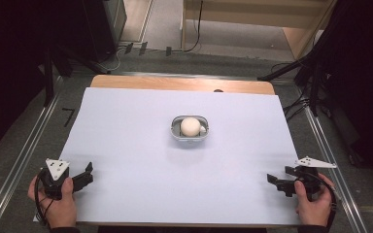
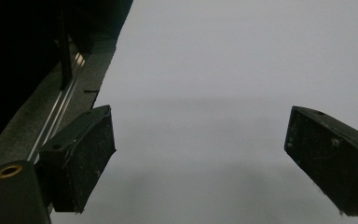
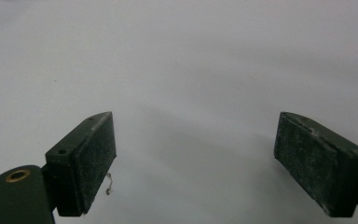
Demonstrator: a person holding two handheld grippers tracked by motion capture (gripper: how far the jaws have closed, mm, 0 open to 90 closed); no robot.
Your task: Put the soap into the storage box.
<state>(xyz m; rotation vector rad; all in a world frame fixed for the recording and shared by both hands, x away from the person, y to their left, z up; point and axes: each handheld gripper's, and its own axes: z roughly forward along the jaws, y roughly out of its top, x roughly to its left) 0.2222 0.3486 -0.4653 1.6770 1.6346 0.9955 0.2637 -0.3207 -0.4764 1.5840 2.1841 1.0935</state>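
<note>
**Approach not started: both grippers parked, nothing held**

Since both sets of jaws stand wide apart with nothing between them, the job looks like a reach for the white ball [image 1: 190, 126] sitting in the small grey tray [image 1: 174, 127] at table centre. Come in from above, straddle the ball, clear the tray rim, close gently. From the left gripper [image 1: 84, 177] the ball is at 1 o'clock, well apart; from the right gripper [image 1: 275, 181], at 11 o'clock

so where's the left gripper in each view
High view: left gripper at bottom left, held in the hand over the white sheet.
Left gripper view: its own jaws rise from the bottom, wide apart.
Right gripper view: I can't place it here.
Shared landmark: the white sheet.
</note>
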